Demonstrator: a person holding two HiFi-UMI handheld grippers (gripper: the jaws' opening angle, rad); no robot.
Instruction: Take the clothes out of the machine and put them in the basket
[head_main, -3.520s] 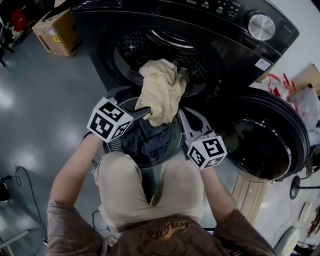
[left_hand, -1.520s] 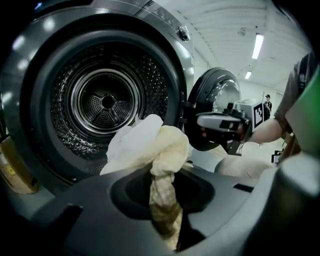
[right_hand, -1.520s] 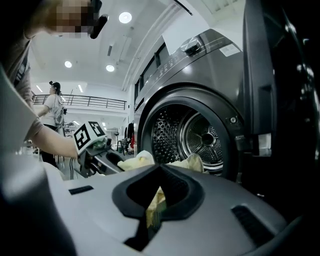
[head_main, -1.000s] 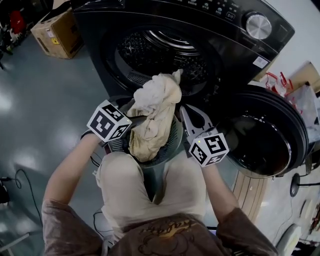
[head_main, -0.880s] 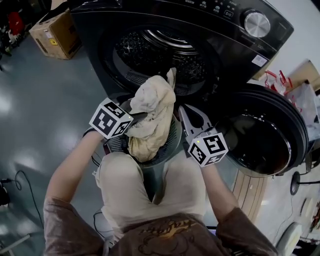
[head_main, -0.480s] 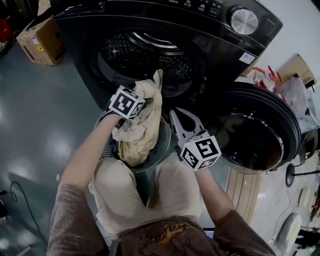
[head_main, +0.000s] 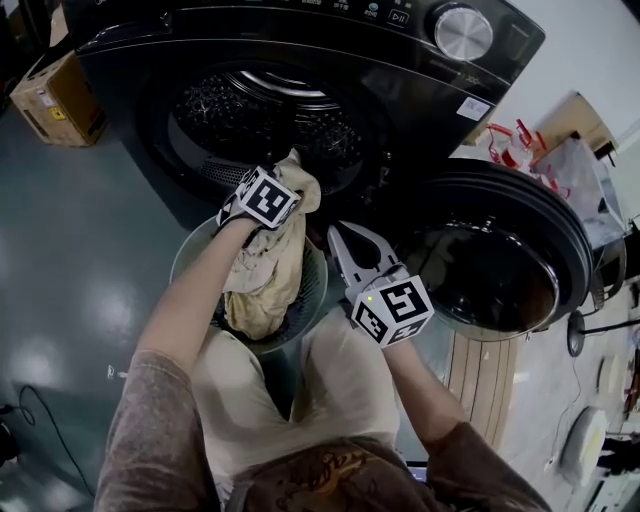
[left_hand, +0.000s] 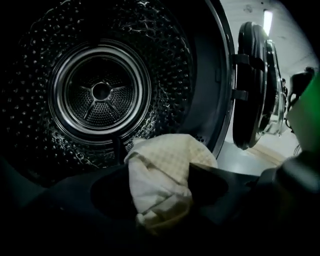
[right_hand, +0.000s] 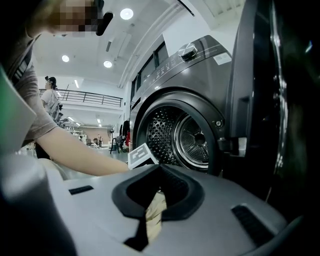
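Observation:
A cream cloth hangs from my left gripper down into the round grey basket, just before the washer's open drum. In the left gripper view the cloth is bunched between the dark jaws of the left gripper, which are closing on it. The drum beyond looks bare. My right gripper hovers to the right of the basket with its tips together and nothing in them. In the right gripper view, the cloth shows through the oval gap behind the right gripper's tips.
The washer's round door stands swung open to the right, seen also in the left gripper view as the door. A cardboard box sits on the floor at far left. The person's knees are right behind the basket.
My left gripper has carried the top of the cloth away from the person, toward the drum's lip, and lower. The cloth's lower part lies in the basket. The right gripper has hardly moved.

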